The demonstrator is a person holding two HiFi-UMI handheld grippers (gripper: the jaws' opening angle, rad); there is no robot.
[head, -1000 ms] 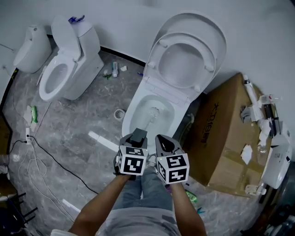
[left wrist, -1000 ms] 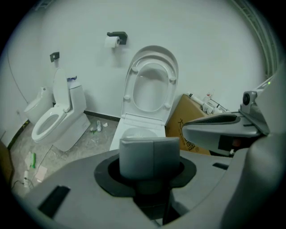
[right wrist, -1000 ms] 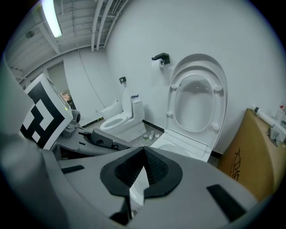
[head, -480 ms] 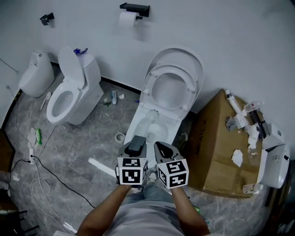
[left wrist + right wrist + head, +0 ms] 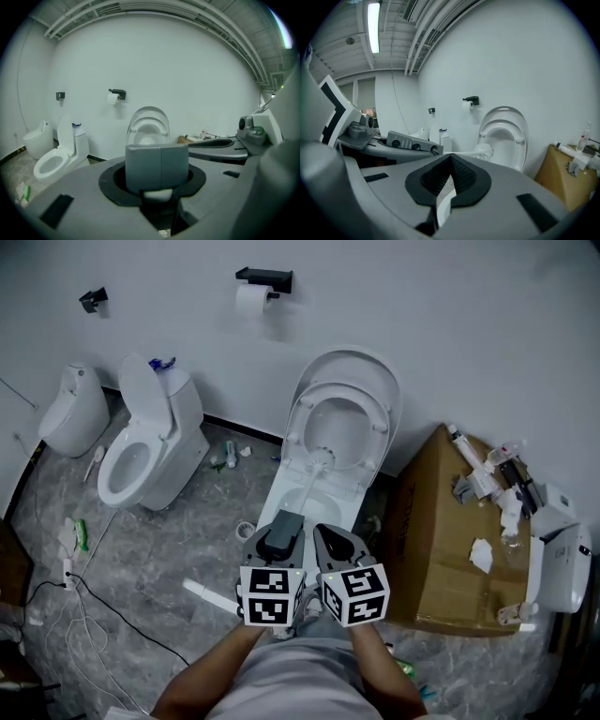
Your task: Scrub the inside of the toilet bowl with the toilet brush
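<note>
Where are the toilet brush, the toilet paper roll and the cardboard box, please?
toilet brush (image 5: pixel 322 458): head view, bristle head.
toilet paper roll (image 5: pixel 249 299): head view, roll's front.
cardboard box (image 5: pixel 450 540): head view, top face.

Toilet bowl: smooth, glossy white glaze. Toilet brush: white plastic. Left gripper: matt grey plastic. Box, to its right: matt brown cardboard. Floor: grey marbled stone.

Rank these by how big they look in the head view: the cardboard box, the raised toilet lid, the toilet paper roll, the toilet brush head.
1. cardboard box
2. raised toilet lid
3. toilet paper roll and toilet brush head: these look about alike, so they are not ranked against each other.
</note>
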